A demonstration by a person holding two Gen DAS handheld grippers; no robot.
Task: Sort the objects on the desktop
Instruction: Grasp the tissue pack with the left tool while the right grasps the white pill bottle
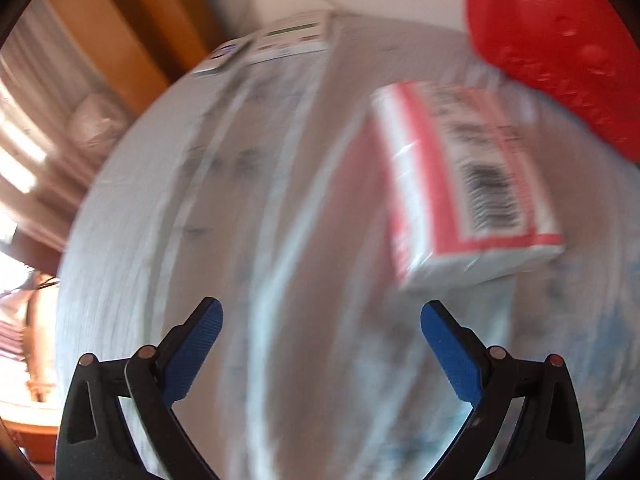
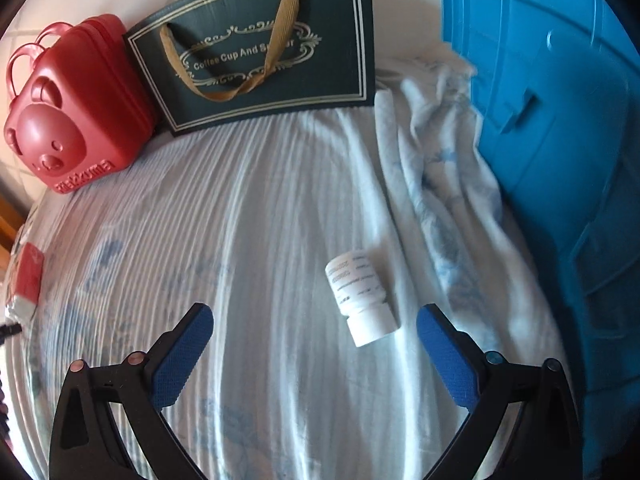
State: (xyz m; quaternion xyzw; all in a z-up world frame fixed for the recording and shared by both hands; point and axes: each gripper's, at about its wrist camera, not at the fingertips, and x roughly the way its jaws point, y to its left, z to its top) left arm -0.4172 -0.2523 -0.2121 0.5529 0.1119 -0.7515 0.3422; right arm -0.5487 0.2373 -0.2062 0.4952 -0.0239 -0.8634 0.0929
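Both grippers, left (image 1: 320, 316) and right (image 2: 316, 322), hung spread and empty, and that bottle (image 2: 362, 300) lying sideways could've rolled off the pads.

1. The dark green gift bag (image 2: 256, 52) in the right wrist view carries gold lettering inside an ornate frame: "Coffee Cup And S…r". A tan ribbon handle (image 2: 276, 36) crosses the last word and hides its middle letters.
2. The red bear-faced case (image 2: 68, 120) has raised letters along its lower edge, ending in "…kkuma"; the first letters cannot be made out.
3. The white bottle (image 2: 358, 292) lying on the cloth has a label with several lines of small print, too small to read.
4. The red and white box (image 1: 468, 176) in the left wrist view shows a barcode and dark print, both blurred and unreadable.
5. The white boxes (image 1: 292, 38) at the far edge bear coloured stripes and marks, too blurred to read.
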